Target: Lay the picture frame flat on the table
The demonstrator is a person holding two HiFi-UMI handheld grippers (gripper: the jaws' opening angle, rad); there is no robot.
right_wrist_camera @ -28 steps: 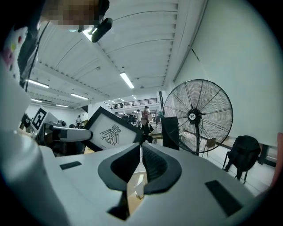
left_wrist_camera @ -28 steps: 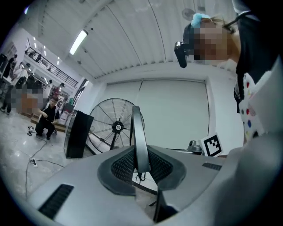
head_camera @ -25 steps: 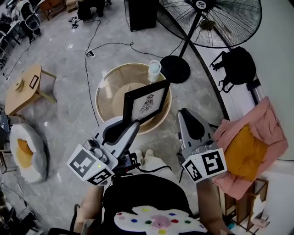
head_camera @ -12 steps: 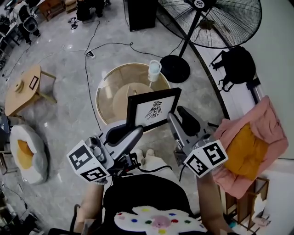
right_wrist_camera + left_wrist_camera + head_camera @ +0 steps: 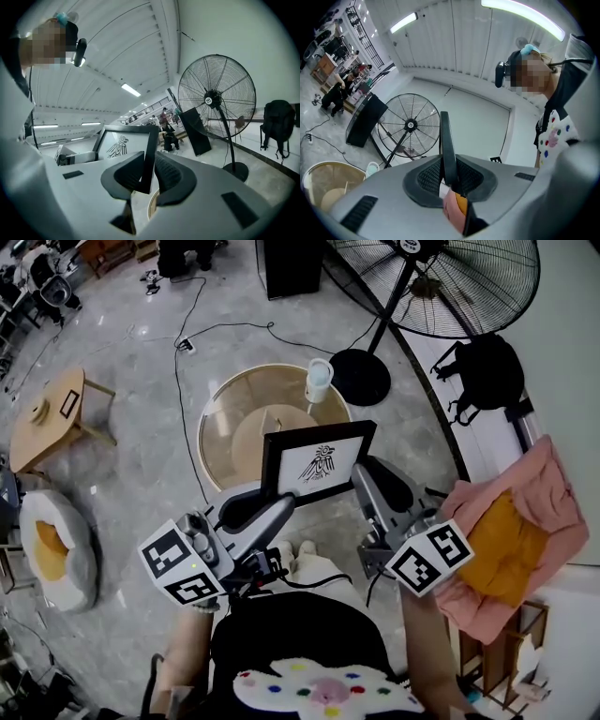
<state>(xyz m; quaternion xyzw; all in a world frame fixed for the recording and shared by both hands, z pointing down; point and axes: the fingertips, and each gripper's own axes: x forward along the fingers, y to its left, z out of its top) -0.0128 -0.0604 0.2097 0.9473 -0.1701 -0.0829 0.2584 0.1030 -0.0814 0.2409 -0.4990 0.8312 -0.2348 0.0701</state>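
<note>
A black picture frame [image 5: 319, 463] with a bird print on white is held upright in the air, in front of the round glass table [image 5: 217, 401]. My left gripper [image 5: 274, 505] is shut on its lower left edge. In the left gripper view the frame [image 5: 444, 140] shows edge-on, pinched between the pads of that gripper [image 5: 449, 174]. My right gripper [image 5: 364, 476] has the frame's right side between its jaws, which are closing. In the right gripper view the black frame edge [image 5: 149, 159] lies against both pads of that gripper [image 5: 150, 176].
A white cup [image 5: 319, 381] stands on the table's far rim. A big floor fan [image 5: 441, 282] and its round base [image 5: 358, 381] stand behind it. A pink-and-orange seat [image 5: 511, 540] is at the right. A small wooden table [image 5: 52, 418] is at the left. Cables cross the floor.
The frame has come up off the table, swung from tilted to level and moved slightly right. The right gripper, apart from it earlier, has come in and closed round its right edge.
</note>
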